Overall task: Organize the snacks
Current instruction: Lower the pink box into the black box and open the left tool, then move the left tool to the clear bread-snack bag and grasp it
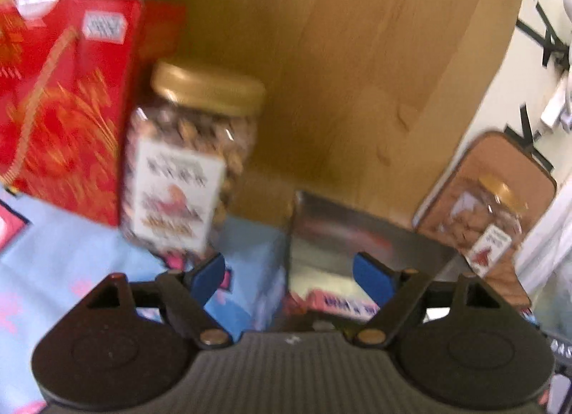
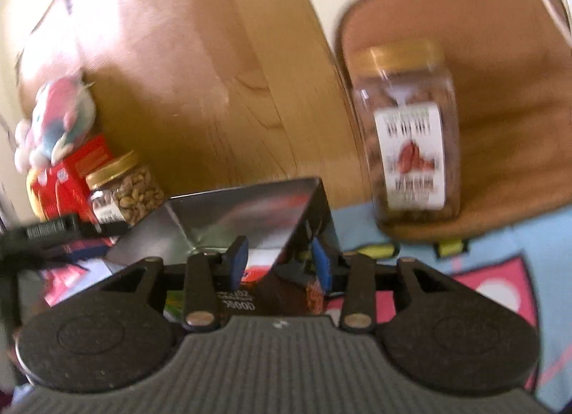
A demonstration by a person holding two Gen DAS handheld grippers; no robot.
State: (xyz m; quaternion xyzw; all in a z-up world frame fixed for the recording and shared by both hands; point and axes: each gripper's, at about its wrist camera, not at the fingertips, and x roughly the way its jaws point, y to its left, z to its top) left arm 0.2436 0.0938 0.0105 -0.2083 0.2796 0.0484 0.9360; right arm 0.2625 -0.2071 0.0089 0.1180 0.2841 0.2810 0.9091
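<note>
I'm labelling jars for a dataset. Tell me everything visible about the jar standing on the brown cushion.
The jar on the cushion is clear plastic with a gold screw lid, filled with brownish nuts. A white label with red artwork and blurred text faces the camera. It stands upright, lid on, near the front edge of the brown cushion, beside the wooden headboard. Only the cushion touches it; neither gripper is near.

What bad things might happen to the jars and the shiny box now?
1. The right gripper pinches only one wall of the shiny box, so the box might tip or slip out.
2. The nut jar stands close to the left gripper; a swing might knock it over.
3. The other jar sits on a cushion and could wobble.
</note>
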